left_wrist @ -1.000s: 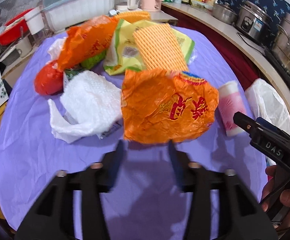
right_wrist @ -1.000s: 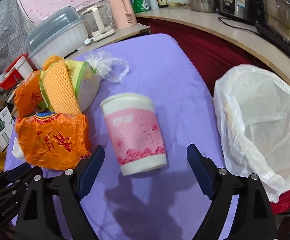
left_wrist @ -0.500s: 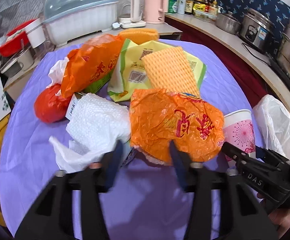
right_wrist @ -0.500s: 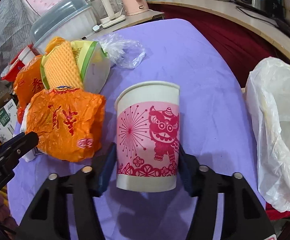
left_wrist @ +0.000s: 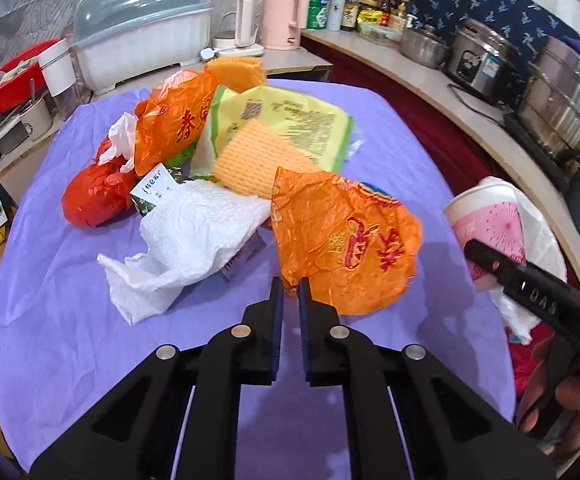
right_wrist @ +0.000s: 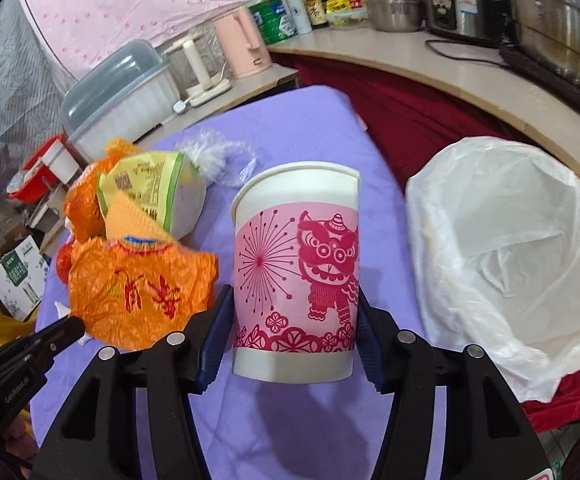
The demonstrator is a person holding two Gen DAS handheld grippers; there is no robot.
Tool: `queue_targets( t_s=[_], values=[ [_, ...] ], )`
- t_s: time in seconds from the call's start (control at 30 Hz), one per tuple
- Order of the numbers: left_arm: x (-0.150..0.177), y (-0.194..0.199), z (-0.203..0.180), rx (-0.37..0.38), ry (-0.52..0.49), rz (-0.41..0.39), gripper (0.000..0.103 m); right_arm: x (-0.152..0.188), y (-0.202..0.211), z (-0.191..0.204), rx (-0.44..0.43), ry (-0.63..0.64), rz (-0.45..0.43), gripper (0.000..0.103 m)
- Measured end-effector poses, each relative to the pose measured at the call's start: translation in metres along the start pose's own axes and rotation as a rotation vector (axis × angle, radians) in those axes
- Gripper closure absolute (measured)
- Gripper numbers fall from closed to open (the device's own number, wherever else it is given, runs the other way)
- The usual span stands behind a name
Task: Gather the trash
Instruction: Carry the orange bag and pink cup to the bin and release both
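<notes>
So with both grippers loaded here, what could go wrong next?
The left gripper pinches only the edge of the orange wrapper, so the wrapper may slip or tear when lifted. The right gripper squeezes the paper cup low on its thin wall, which may crush. The bin liner looks floppy, so drops could miss.

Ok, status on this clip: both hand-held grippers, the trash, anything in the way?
Left hand-held gripper shut on orange wrapper. Right hand-held gripper shut on paper cup, lifted. White bag open alongside, path clear.

Left gripper (left_wrist: 291, 286) fingers pinched on the orange wrapper (left_wrist: 345, 240) edge over purple tablecloth (left_wrist: 70, 280).
</notes>
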State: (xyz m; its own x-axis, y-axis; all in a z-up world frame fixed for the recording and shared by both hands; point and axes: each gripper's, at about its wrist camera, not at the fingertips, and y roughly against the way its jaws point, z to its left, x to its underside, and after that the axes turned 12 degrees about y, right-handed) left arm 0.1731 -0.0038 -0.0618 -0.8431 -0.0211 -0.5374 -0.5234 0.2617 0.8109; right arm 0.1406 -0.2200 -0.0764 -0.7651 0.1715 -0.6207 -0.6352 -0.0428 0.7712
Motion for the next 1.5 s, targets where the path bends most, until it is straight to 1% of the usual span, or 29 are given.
queue_targets(
  t_s=[0.17, 0.3, 0.37, 0.5, 0.67, 0.77, 0.87, 1.1, 1.13, 1.27, 1.37, 1.4, 1.43, 1.5],
  values=[
    [0.011, 0.026, -0.017, 0.025, -0.037, -0.025, 0.096, 0.003, 0.029, -0.022, 0.037, -0.037, -0.041, 0.049],
    [0.02, 0.042, -0.041, 0.034, -0.083, -0.052, 0.096, 0.009, 0.049, -0.041, 0.062, -0.072, -0.063, 0.049],
    [0.027, 0.045, -0.055, 0.029, -0.11, -0.058, 0.096, 0.014, 0.054, -0.049, 0.067, -0.084, -0.062, 0.049],
    [0.044, 0.046, -0.076, 0.051, -0.156, -0.036, 0.097, 0.024, 0.062, -0.058, 0.079, -0.094, -0.062, 0.049],
    [0.052, 0.048, -0.103, 0.079, -0.197, -0.033, 0.097, 0.03, 0.068, -0.072, 0.094, -0.112, -0.062, 0.049],
    [0.048, 0.049, -0.115, 0.09, -0.217, -0.046, 0.097, 0.03, 0.073, -0.081, 0.112, -0.126, -0.073, 0.049],
    [0.036, 0.051, -0.13, 0.116, -0.234, -0.065, 0.098, 0.028, 0.075, -0.095, 0.136, -0.144, -0.084, 0.049],
    [0.01, 0.051, -0.182, 0.197, -0.306, -0.103, 0.098, 0.033, 0.071, -0.14, 0.192, -0.224, -0.075, 0.049],
    [0.005, 0.048, -0.195, 0.208, -0.318, -0.108, 0.098, 0.035, 0.07, -0.147, 0.194, -0.236, -0.072, 0.049],
    [-0.005, 0.039, -0.23, 0.252, -0.348, -0.106, 0.098, 0.034, 0.064, -0.166, 0.219, -0.255, -0.06, 0.048],
    [-0.009, 0.024, -0.257, 0.286, -0.372, -0.075, 0.097, 0.033, 0.059, -0.174, 0.232, -0.265, -0.052, 0.047],
    [-0.008, 0.019, -0.262, 0.288, -0.381, -0.065, 0.097, 0.033, 0.058, -0.178, 0.239, -0.273, -0.055, 0.046],
    [-0.008, 0.012, -0.269, 0.276, -0.386, -0.058, 0.097, 0.034, 0.058, -0.18, 0.244, -0.278, -0.056, 0.04],
    [-0.008, 0.0, -0.278, 0.271, -0.393, -0.038, 0.094, 0.034, 0.059, -0.181, 0.259, -0.281, -0.066, 0.035]
  ],
)
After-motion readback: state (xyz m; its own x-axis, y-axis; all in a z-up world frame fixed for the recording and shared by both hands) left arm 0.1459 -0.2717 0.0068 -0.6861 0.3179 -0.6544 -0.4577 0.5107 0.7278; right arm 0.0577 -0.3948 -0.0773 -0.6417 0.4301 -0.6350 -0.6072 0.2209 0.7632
